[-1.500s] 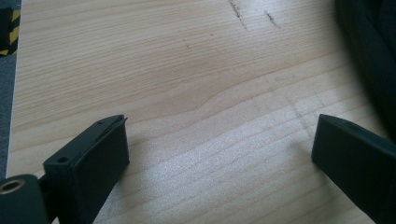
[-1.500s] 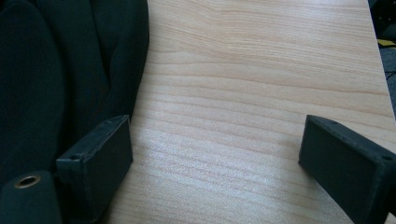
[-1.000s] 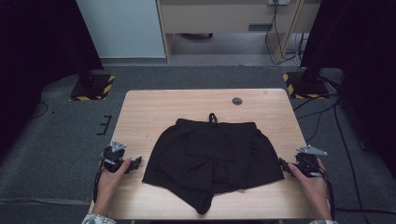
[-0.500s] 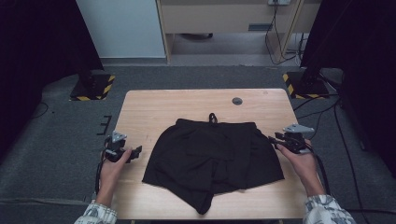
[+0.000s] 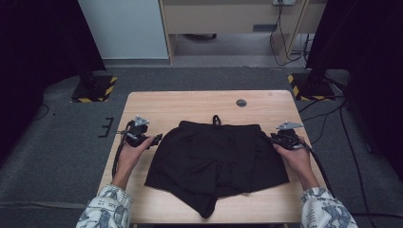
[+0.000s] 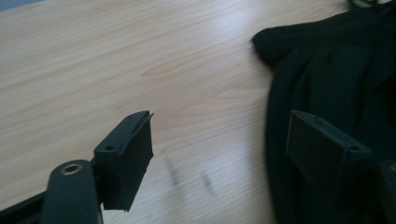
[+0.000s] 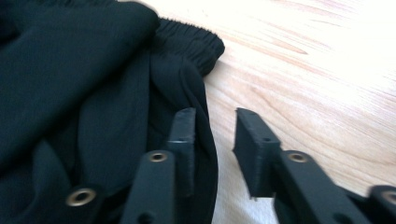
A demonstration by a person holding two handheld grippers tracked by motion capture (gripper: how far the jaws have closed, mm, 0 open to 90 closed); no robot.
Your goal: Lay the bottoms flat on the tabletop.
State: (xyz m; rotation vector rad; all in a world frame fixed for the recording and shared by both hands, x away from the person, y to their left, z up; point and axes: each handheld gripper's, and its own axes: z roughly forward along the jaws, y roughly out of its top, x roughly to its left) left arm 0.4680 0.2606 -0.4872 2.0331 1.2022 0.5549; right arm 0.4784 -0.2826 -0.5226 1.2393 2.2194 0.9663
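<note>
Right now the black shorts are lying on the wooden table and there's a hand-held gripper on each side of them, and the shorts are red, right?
Not quite: the shorts are black, not red, as the high view shows. The rest holds: they lie on the wooden table, with the left hand-held gripper on one side and the right hand-held gripper on the other.

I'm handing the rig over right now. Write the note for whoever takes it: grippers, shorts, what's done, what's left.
Left gripper: open, jaws just closing, at the shorts' left edge; one jaw over the table, one over cloth, nothing pinched.
Right gripper: jaws narrowed, just closing, at the right edge below the waistband; the fabric fold lies between them, grip not confirmed.
Shorts: spread on the table, waistband at the far side, lower part rumpled.
Done: both grippers brought to the sides.
Left: probably grasp both edges, then fold or straighten.
</note>
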